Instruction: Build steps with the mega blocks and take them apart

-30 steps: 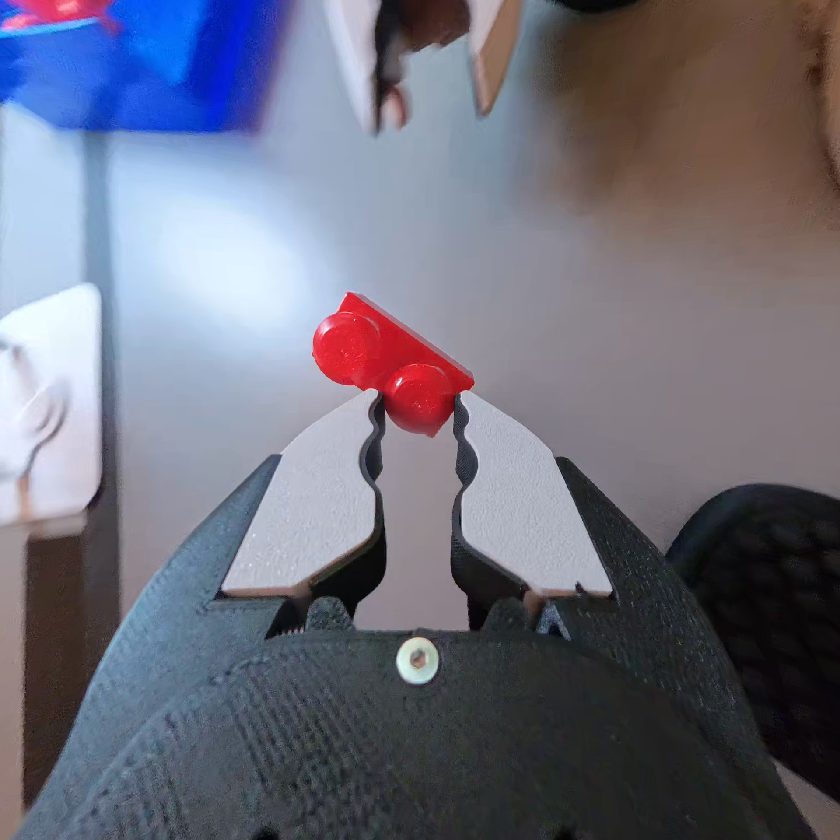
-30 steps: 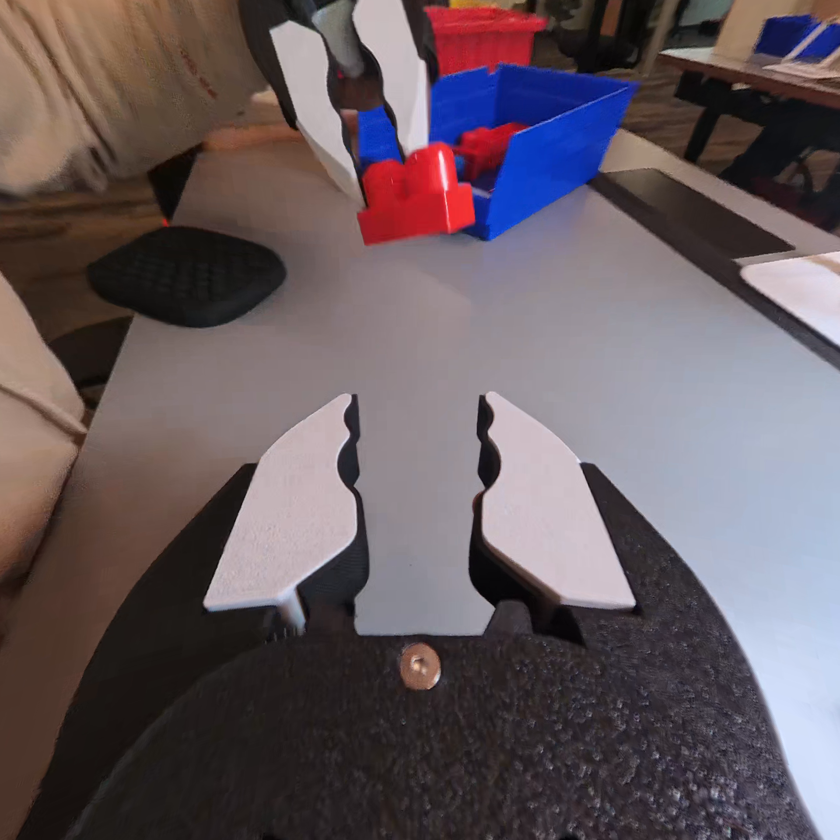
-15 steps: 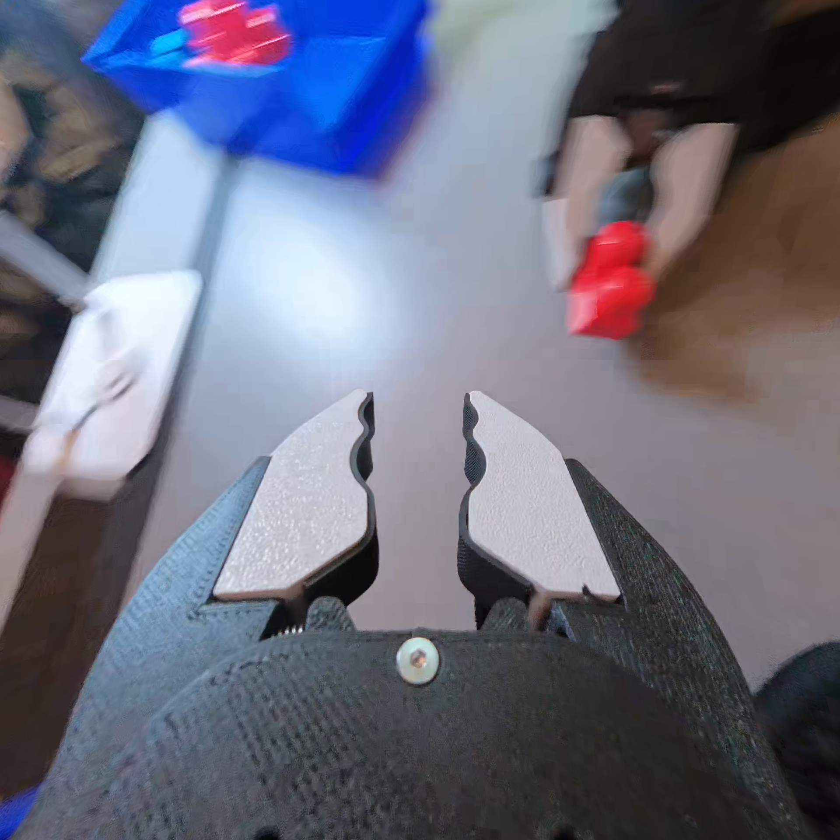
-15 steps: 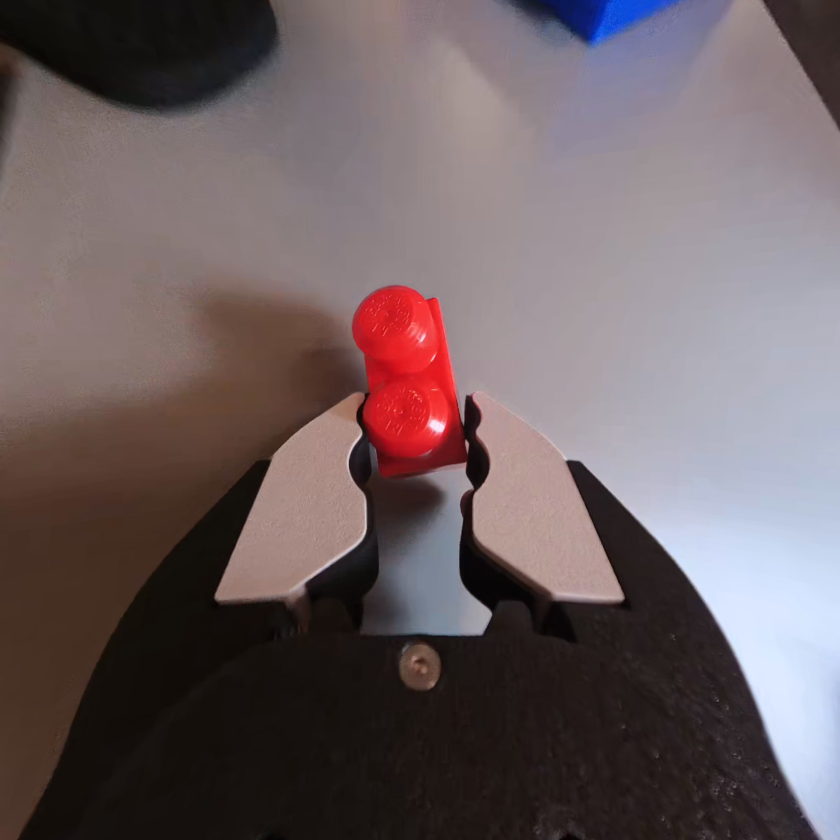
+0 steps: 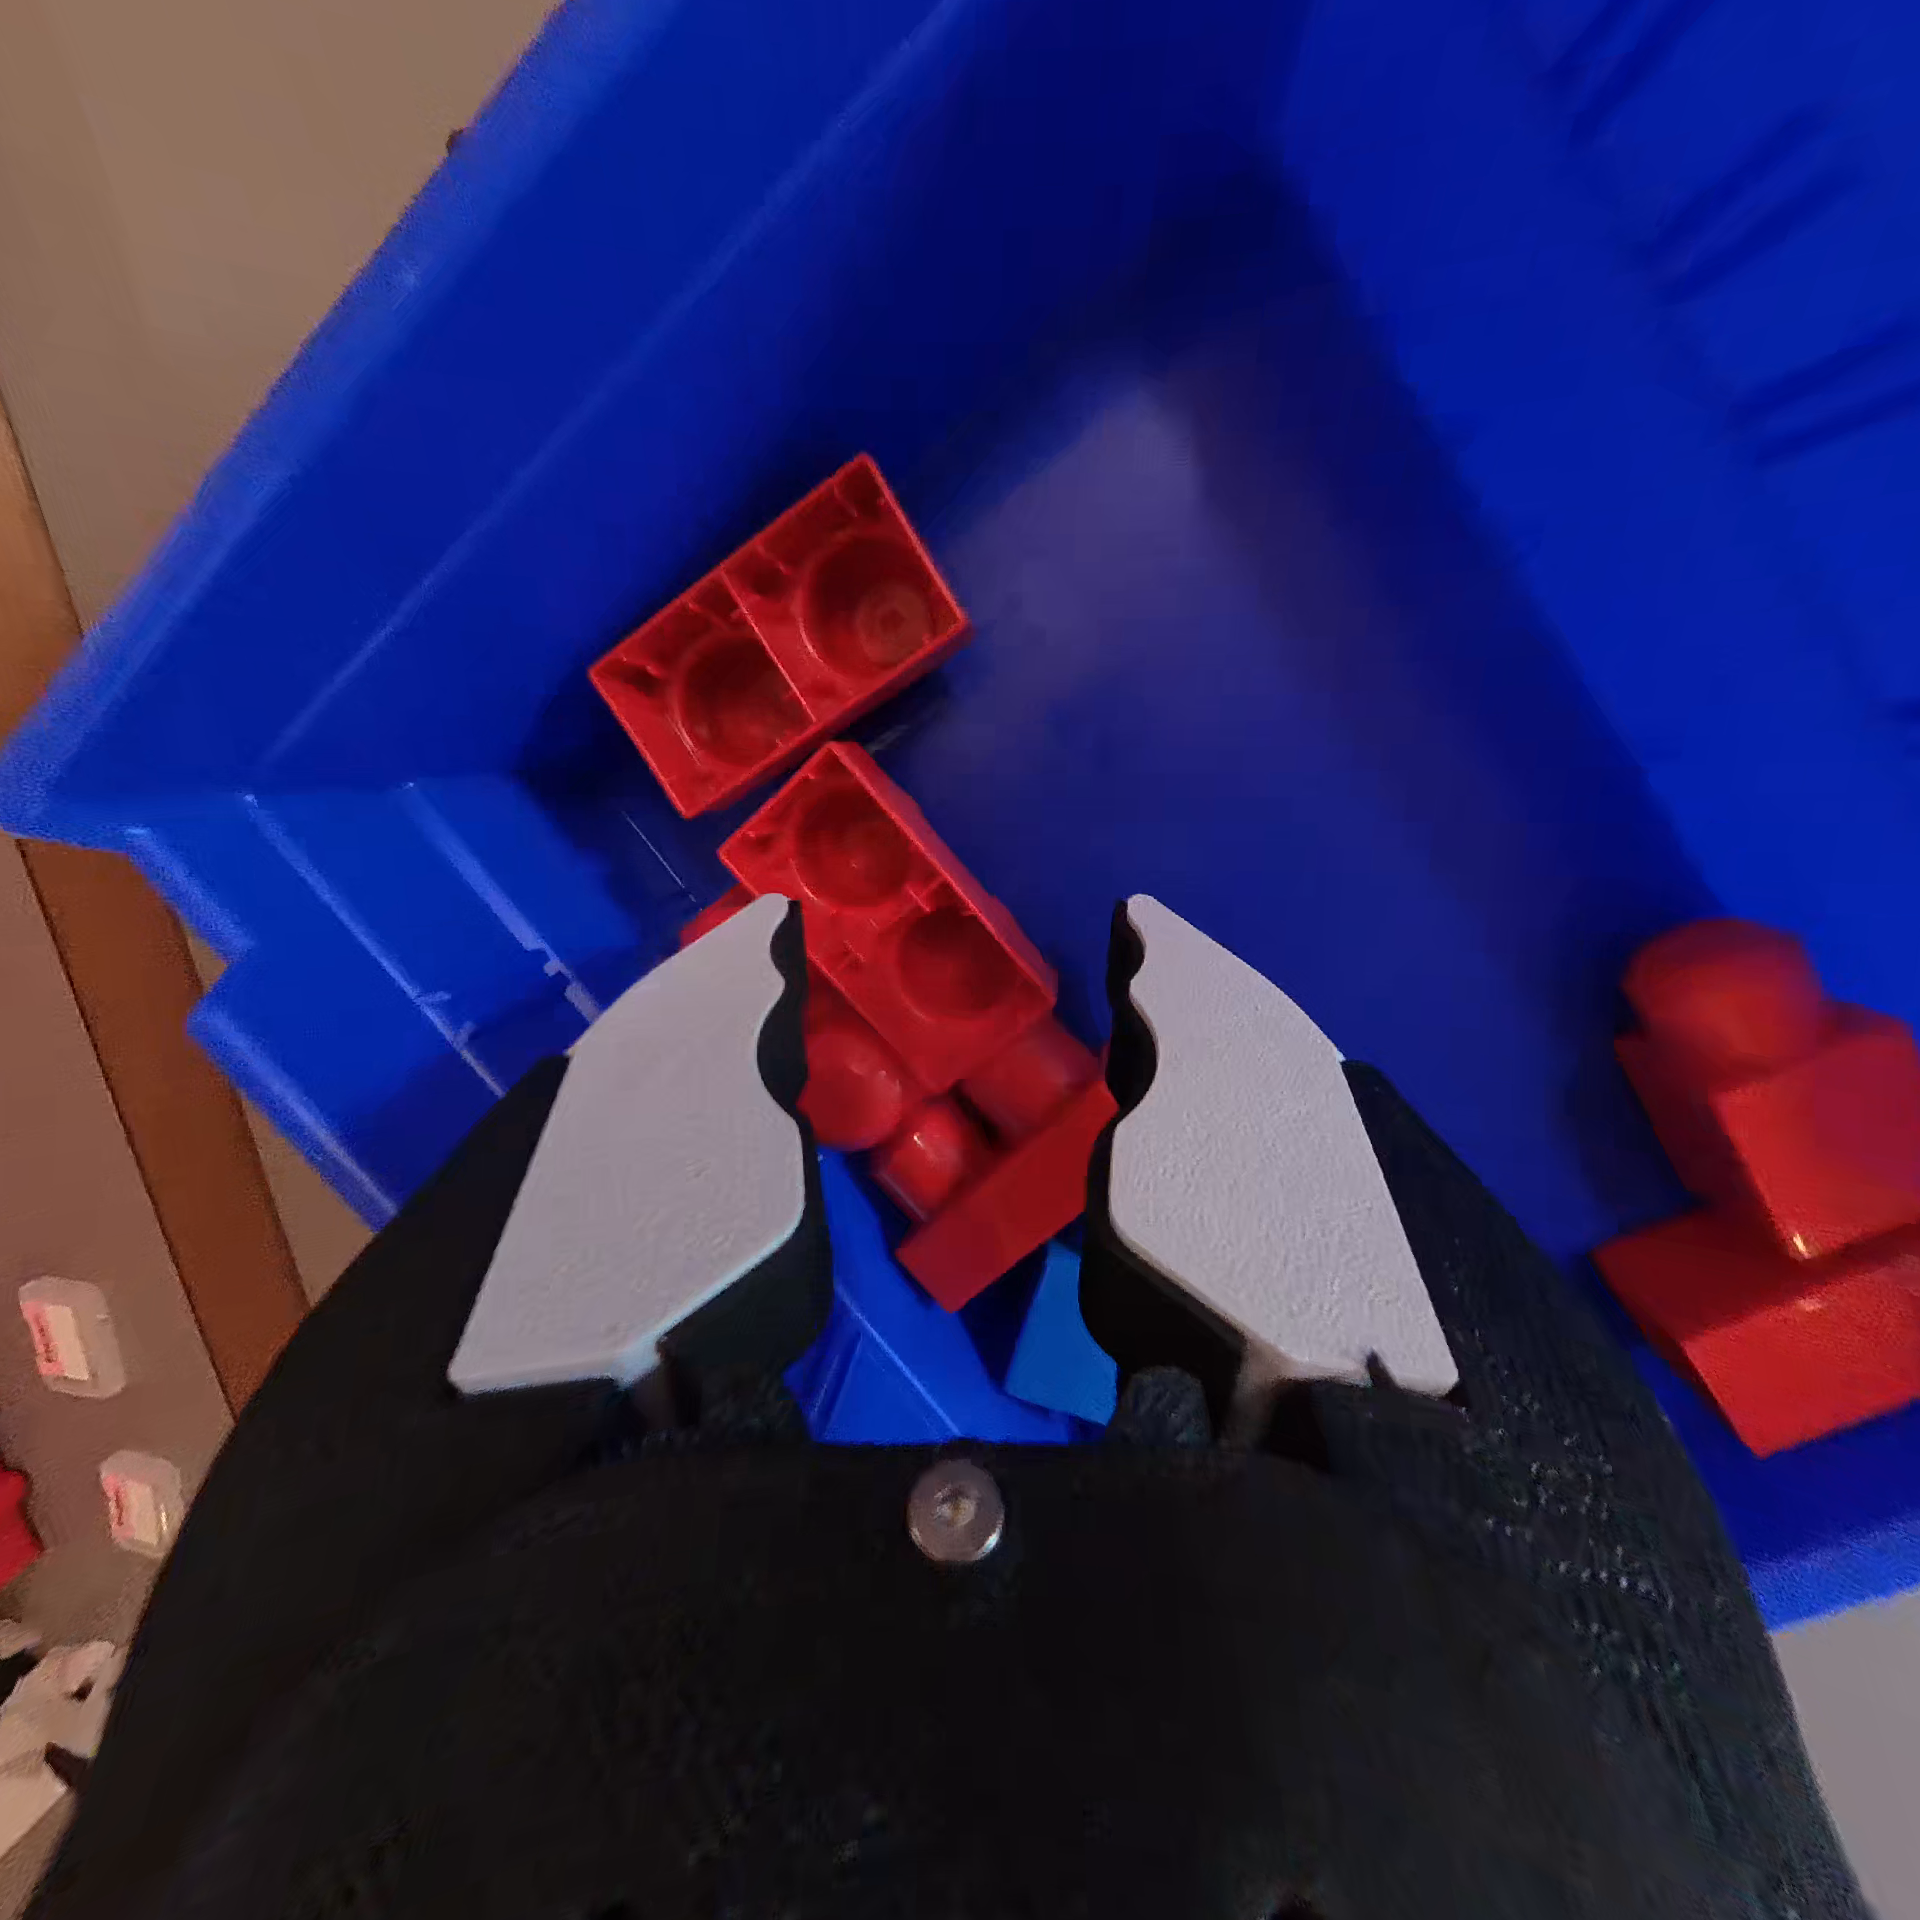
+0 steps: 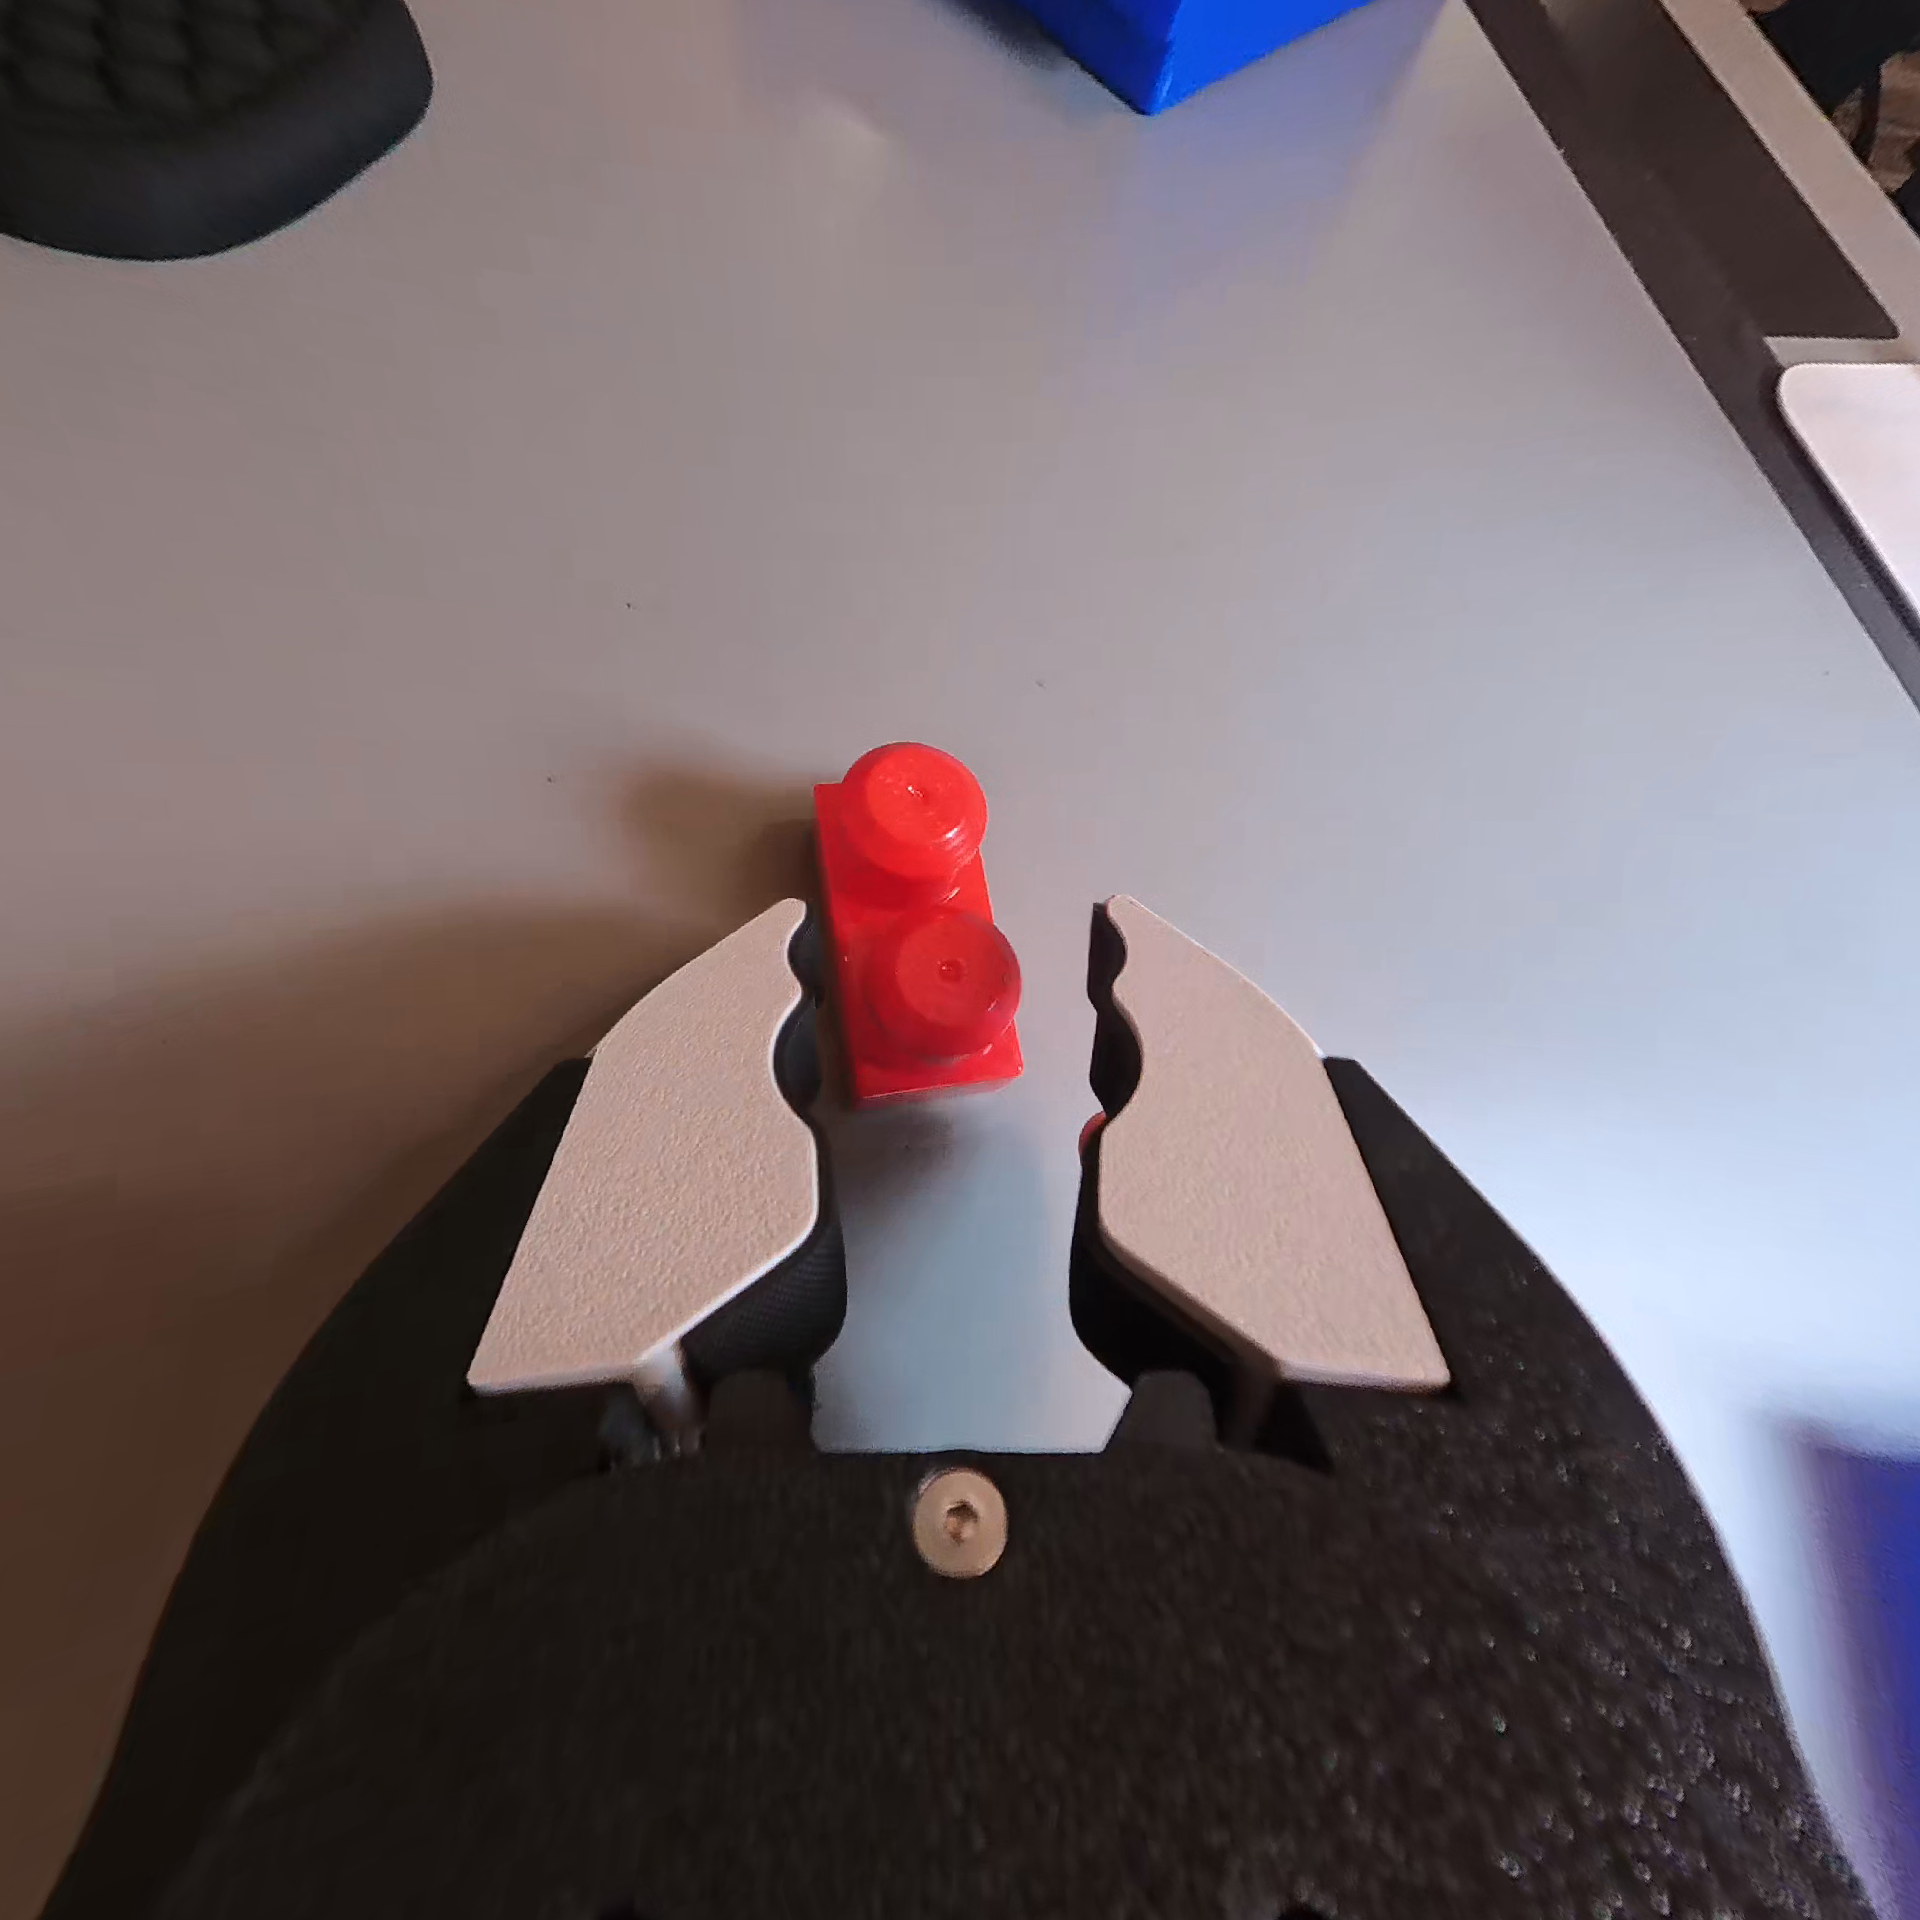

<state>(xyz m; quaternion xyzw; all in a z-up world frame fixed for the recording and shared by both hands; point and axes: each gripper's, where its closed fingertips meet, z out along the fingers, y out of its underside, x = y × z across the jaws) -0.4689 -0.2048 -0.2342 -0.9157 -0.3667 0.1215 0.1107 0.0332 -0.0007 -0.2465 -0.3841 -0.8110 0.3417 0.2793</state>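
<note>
- The bench is a pale, smooth, hard top; a light plastic piece will likely skate on it if nudged sideways, so any push should go straight down.
- The blue bin sits on the bench and holds the spare blocks. Its walls look stiff and steep, leaving little room to angle in near the corner.
- The left gripper hangs over the bin, jaws parted and holding nothing, with the pile just below and between them.
- The right gripper is low over the bench, jaws released. The left jaw sits against or just beside the block; the right jaw stands clear of it.
- 2 joined blocks lie on their side at the bin's right wall, well apart from the pile.
- The upturned block shows 2 hollow sockets, its walls thin but rigid.
- A second upturned block leans on other red pieces, so it may shift when touched.
- The red block on the bench stands studs up, 2 round studs in a row. It looks light, hard and glossy, not fragile. I judge the flat long sides the best hold, since the rounded studs could slip.
</note>
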